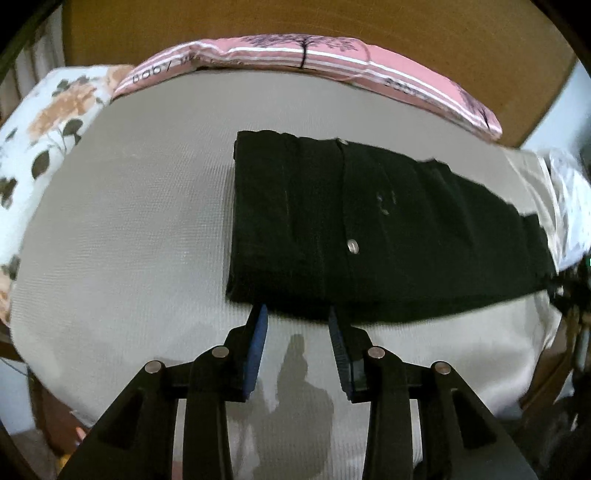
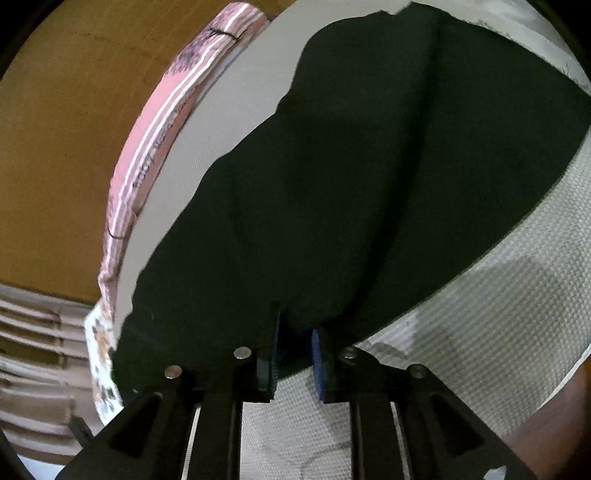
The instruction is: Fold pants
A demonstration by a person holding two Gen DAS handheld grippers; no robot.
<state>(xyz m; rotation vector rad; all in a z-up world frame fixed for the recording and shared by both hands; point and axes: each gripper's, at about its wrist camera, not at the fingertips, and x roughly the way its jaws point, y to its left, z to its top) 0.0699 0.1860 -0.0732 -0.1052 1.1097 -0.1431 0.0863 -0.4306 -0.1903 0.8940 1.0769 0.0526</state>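
left wrist view: black pants (image 1: 354, 229) are laid lengthwise across a beige textured sheet (image 1: 122, 236) on a bed, already doubled leg on leg, w/ the squared end toward the left and the rest running off to the right. a small metal rivet (image 1: 352, 246) is seen mid-cloth. the left gripper (image 1: 297, 314) is held wide open, blue pads at the near edge of the pants but nothing between them; whether the tips touch the cloth can't be told. a pink striped pillow (image 1: 332, 59) and a floral pillow (image 1: 55, 110) are seen by the wooden headboard (image 1: 443, 29), well apart from the pants.

right wrist view: the right gripper (image 2: 295, 332) is set at the near edge of the pants (image 2: 369, 166), jaws narrow, w/ a raised bunch of fabric pinched between the blue pads. creases fan out from the pinch, so the cloth is judged to be held.

risks, as judged: only one end is gripped, so if a lift is begun by the right side alone the stacked legs could be slid out of line. if only the top layer is caught, the lower one would be left behind. the open left gripper could shove the edge into a wrinkle if pushed fwd before closing.
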